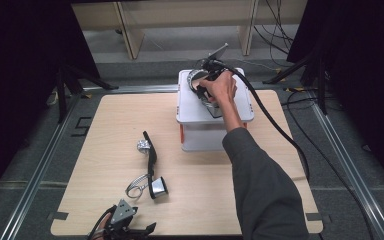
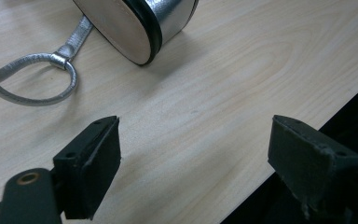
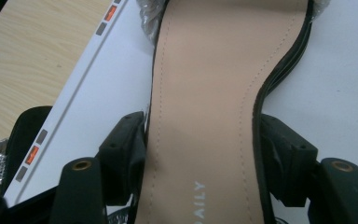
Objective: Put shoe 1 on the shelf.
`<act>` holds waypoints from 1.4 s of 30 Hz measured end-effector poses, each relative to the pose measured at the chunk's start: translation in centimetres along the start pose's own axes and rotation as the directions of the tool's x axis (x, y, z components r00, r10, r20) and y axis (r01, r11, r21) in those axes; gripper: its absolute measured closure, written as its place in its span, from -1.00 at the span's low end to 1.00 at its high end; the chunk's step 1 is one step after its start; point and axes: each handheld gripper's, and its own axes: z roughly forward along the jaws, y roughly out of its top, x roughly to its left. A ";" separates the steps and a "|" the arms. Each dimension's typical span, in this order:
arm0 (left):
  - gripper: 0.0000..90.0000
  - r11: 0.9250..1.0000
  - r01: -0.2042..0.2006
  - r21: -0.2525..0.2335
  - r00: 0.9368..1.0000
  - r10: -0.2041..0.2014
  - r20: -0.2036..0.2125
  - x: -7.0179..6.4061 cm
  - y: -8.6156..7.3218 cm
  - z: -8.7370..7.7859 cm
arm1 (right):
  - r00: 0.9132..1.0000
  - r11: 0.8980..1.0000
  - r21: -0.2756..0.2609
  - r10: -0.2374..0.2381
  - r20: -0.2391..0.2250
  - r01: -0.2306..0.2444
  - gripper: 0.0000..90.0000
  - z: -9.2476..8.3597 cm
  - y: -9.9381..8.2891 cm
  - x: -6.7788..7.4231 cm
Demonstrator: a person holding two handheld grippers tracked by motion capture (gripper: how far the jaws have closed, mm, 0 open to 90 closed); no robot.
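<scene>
White box (image 1: 192, 117) under sandal (image 3: 205, 112), gripper (image 3: 203, 154) astride

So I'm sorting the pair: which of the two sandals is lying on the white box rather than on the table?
The sandal between the right hand-held gripper jaws, insole up on the white box. The other sandal lies on the wooden table, nearer the left hand-held gripper.

A dark grey long sleeve (image 1: 265, 185) is covering the person's right arm. The right gripper (image 3: 200, 154) is showing black jaws with brass-ringed screw holes and trailing a thick black cable (image 1: 275, 125). The left gripper (image 2: 193, 158) is carrying a grey three-cornered plate (image 1: 123, 212) and worn black pads (image 2: 95, 163).
</scene>
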 end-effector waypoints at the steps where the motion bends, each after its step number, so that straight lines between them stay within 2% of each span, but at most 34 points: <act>1: -0.64 1.000 -0.001 0.000 1.000 0.001 0.001 0.0 0.0 0.0 | 0.999 0.999 -0.026 0.029 -0.017 -0.030 -0.35 -0.2 -0.1 -0.2; 2: -0.64 1.000 -0.003 0.002 1.000 0.003 0.000 0.0 0.0 0.0 | 0.999 0.999 -0.026 0.029 -0.017 -0.030 -0.35 -0.2 -0.1 -0.2; 3: -0.64 1.000 0.006 -0.006 1.000 -0.006 0.008 -0.1 0.0 0.0 | 0.998 0.997 -0.054 0.048 -0.037 -0.050 -0.34 -0.7 0.0 -0.3; 4: -0.64 1.000 0.005 -0.004 1.000 -0.005 0.013 -0.1 0.0 0.0 | 0.997 0.995 -0.090 0.038 -0.065 -0.044 -0.34 -1.2 0.0 -0.5; 8: -0.64 1.000 0.002 -0.001 1.000 -0.002 0.001 0.0 0.0 0.0 | 0.994 0.991 -0.132 -0.013 -0.113 -0.002 -0.35 -3.1 -0.3 -1.2; 9: -0.64 1.000 -0.002 0.002 1.000 0.002 0.003 0.0 0.0 0.0 | 0.991 0.985 -0.169 -0.047 -0.125 0.025 -0.35 -4.2 -0.7 -1.6; 11: -0.64 1.000 -0.003 0.013 1.000 0.003 -0.002 0.1 -0.1 0.0 | 0.990 0.983 -0.181 -0.055 -0.129 0.031 -0.35 -4.7 -0.9 -1.7; 12: -0.64 1.000 0.001 0.010 1.000 0.000 -0.005 0.1 -0.1 0.1 | 0.986 0.979 -0.195 -0.080 -0.148 0.050 -0.35 -5.5 -1.4 -2.0; 14: -0.64 1.000 -0.002 0.015 1.000 0.001 0.001 0.1 0.0 0.0 | 0.980 0.976 -0.212 -0.088 -0.180 0.048 -0.34 -6.7 -2.2 -2.4; 15: -0.64 0.998 -0.039 0.047 0.999 0.039 0.000 0.4 0.1 -0.2 | 0.977 0.971 -0.230 -0.110 -0.183 0.066 -0.34 -7.1 -2.5 -2.7; 16: -0.64 0.998 -0.040 0.046 0.999 0.040 0.000 0.4 0.1 -0.2 | 0.972 0.970 -0.233 -0.117 -0.202 0.068 -0.34 -7.6 -2.9 -2.9; 17: -0.64 0.998 -0.034 0.047 0.999 0.034 -0.001 0.4 0.0 -0.2 | 0.974 0.969 -0.232 -0.128 -0.188 0.082 -0.34 -8.1 -3.3 -3.2; 18: -0.64 0.999 -0.030 0.046 1.000 0.030 0.000 0.4 0.0 -0.2 | 0.972 0.968 -0.233 -0.141 -0.190 0.095 -0.34 -8.6 -3.9 -3.5; 19: -0.64 1.000 0.016 0.006 1.000 -0.016 -0.012 0.1 -0.1 0.2 | 0.968 0.967 -0.235 -0.146 -0.204 0.096 -0.34 -8.9 -4.3 -3.7; 20: -0.64 1.000 0.016 0.006 1.000 -0.015 -0.016 0.1 -0.1 0.2 | 0.962 0.970 -0.232 -0.134 -0.239 0.077 -0.34 -9.4 -4.9 -3.9; 21: -0.64 1.000 0.012 0.009 1.000 -0.012 -0.006 0.2 -0.1 0.2 | 0.956 0.961 -0.257 -0.166 -0.240 0.102 -0.33 -9.6 -5.3 -4.2; 22: -0.64 1.000 -0.001 0.027 1.000 0.001 -0.003 0.3 0.0 0.1 | 0.948 0.957 -0.268 -0.185 -0.257 0.114 -0.31 -9.8 -5.8 -4.4; 23: -0.64 0.998 -0.033 0.054 0.999 0.034 -0.005 0.5 0.0 -0.1 | 0.945 0.956 -0.262 -0.202 -0.256 0.133 -0.30 -10.0 -6.3 -4.6; 24: -0.64 0.999 -0.015 0.043 1.000 0.015 -0.004 0.4 -0.1 0.0 | 0.943 0.952 -0.262 -0.224 -0.245 0.159 -0.23 -10.1 -6.8 -4.7; 25: -0.64 0.999 -0.012 0.041 1.000 0.012 -0.004 0.3 -0.1 0.0 | 0.938 0.946 -0.264 -0.254 -0.235 0.190 -0.11 -10.1 -7.5 -4.7; 26: -0.64 1.000 -0.003 0.025 1.000 0.003 -0.001 0.3 -0.1 0.1 | 0.933 0.938 -0.276 -0.276 -0.232 0.210 -0.09 -10.0 -8.0 -4.6; 28: -0.64 1.000 0.007 0.012 1.000 -0.007 -0.014 0.3 -0.1 0.3 | 0.926 0.939 -0.235 -0.305 -0.222 0.252 -0.07 -9.0 -8.9 -4.4; 30: -0.64 1.000 0.014 0.014 1.000 -0.014 -0.012 0.2 -0.2 0.4 | 0.927 0.939 -0.216 -0.311 -0.210 0.266 -0.05 -8.6 -9.2 -4.3; 31: -0.63 1.000 0.014 0.015 1.000 -0.014 -0.016 0.2 -0.1 0.3 | 0.930 0.942 -0.196 -0.310 -0.196 0.272 -0.05 -8.1 -9.3 -4.1; 33: -0.64 1.000 0.017 0.015 1.000 -0.017 -0.017 0.2 -0.1 0.3 | 0.934 0.941 -0.189 -0.314 -0.173 0.281 -0.05 -7.1 -9.4 -4.1; 34: -0.64 1.000 0.014 0.015 1.000 -0.014 -0.019 0.2 -0.1 0.3 | 0.936 0.946 -0.166 -0.305 -0.174 0.278 0.01 -6.7 -9.4 -4.0; 35: -0.64 1.000 0.017 0.006 1.000 -0.017 -0.008 0.2 -0.2 0.3 | 0.933 0.939 -0.184 -0.322 -0.161 0.292 0.11 -6.1 -9.3 -3.9; 39: -0.64 1.000 0.018 0.005 1.000 -0.018 -0.010 0.2 -0.1 0.4 | 0.940 0.941 -0.175 -0.315 -0.134 0.291 0.12 -6.1 -9.3 -3.2; 40: -0.64 1.000 0.008 0.006 1.000 -0.007 -0.010 0.3 -0.1 0.4 | 0.938 0.939 -0.177 -0.321 -0.131 0.296 0.12 -6.1 -9.3 -2.9; 41: -0.64 1.000 0.018 0.002 1.000 -0.018 -0.008 0.1 -0.1 0.4 | 0.940 0.941 -0.174 -0.315 -0.128 0.292 0.16 -6.0 -9.2 -2.2; 42: -0.64 1.000 0.018 0.002 1.000 -0.018 -0.008 0.1 -0.1 0.4 | 0.940 0.941 -0.174 -0.315 -0.128 0.292 0.16 -6.0 -9.2 -2.2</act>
